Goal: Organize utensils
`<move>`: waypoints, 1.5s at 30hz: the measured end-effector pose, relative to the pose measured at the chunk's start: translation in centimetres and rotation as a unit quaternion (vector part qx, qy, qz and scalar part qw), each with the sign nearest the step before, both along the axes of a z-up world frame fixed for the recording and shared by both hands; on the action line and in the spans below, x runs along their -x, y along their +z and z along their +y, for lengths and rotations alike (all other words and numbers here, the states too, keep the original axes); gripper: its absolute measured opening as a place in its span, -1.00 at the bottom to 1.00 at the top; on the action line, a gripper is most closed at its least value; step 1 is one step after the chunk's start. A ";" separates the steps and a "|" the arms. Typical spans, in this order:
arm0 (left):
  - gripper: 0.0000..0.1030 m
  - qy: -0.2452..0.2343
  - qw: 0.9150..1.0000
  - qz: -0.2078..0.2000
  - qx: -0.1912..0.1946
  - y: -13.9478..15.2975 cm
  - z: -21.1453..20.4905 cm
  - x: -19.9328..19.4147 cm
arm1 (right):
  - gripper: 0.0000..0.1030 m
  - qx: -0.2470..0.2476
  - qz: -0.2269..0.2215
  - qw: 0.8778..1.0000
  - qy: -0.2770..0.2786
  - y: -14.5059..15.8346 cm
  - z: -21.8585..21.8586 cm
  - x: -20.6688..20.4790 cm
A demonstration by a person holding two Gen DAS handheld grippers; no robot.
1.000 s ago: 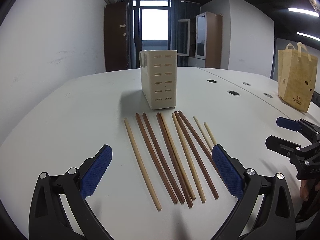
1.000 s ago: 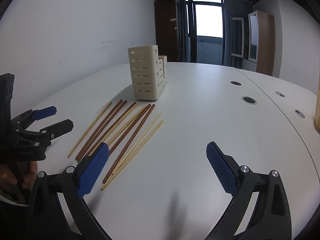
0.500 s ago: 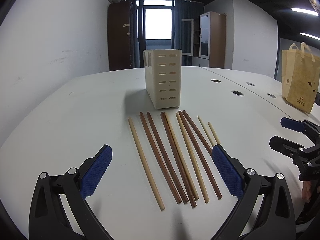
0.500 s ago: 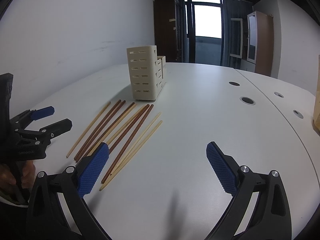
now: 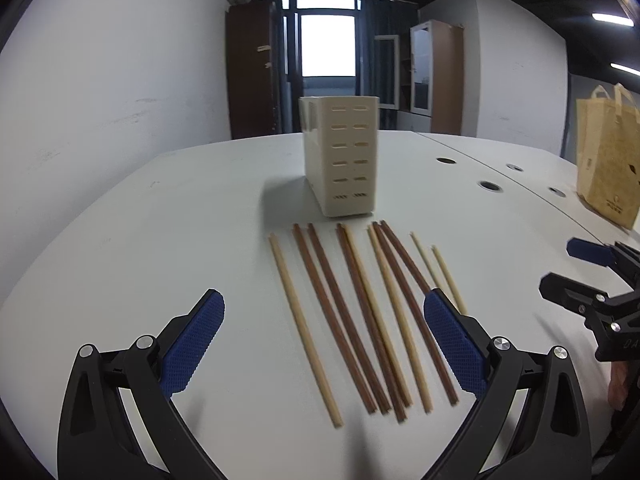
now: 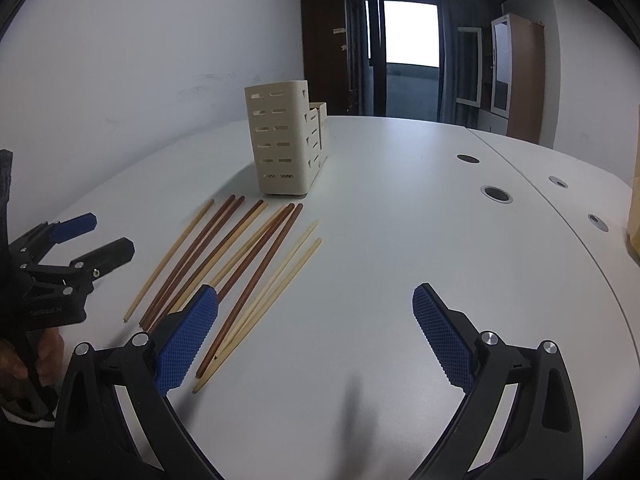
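Surroundings: white table (image 5: 168, 232), three round cable holes (image 5: 489, 186) on right side, paper bag (image 5: 608, 160) at far right edge, cabinets and window behind. Cream slotted holder (image 5: 340, 156) upright mid-table; stepped lower compartments visible behind it in right wrist view (image 6: 282, 140). Nothing between holder and chopsticks.

Chopsticks (image 5: 360, 312): ten, flat on table just in front of holder, lying roughly parallel, far tips pointing toward it. Mix of pale and dark brown; several pairs touching or overlapping along their length. Two short pale ones at right end of row. Same row in right wrist view (image 6: 240, 264), spread to left of centre.

Left gripper (image 5: 324, 336): wide apart, empty, above near ends of chopsticks, row spanned between blue pads (image 5: 196, 340). Right pad overlapping right-hand sticks in view; contact cannot be told. Seen from right wrist (image 6: 96, 236): also parted, low over table left of row.

Right gripper (image 6: 316, 332): wide apart, empty, over bare table to right of row; left pad (image 6: 188, 340) overlapping near ends of sticks in view. Visible from left wrist at right edge (image 5: 576, 268).

Change from one second earlier: holder and chopsticks larger and nearer in both views; layout of row unchanged; both grippers equally wide.
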State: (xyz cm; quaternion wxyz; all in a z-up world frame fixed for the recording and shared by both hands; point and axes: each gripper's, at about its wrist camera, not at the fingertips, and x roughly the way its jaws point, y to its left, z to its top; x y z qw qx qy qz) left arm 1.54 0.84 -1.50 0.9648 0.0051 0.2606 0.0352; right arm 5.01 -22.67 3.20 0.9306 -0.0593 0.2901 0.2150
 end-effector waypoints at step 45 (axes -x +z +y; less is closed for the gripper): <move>0.88 0.047 0.964 0.245 0.090 -1.7 9.5 -16.7 | 0.83 0.075 0.234 0.969 -0.027 -1.3 5.1 -15.2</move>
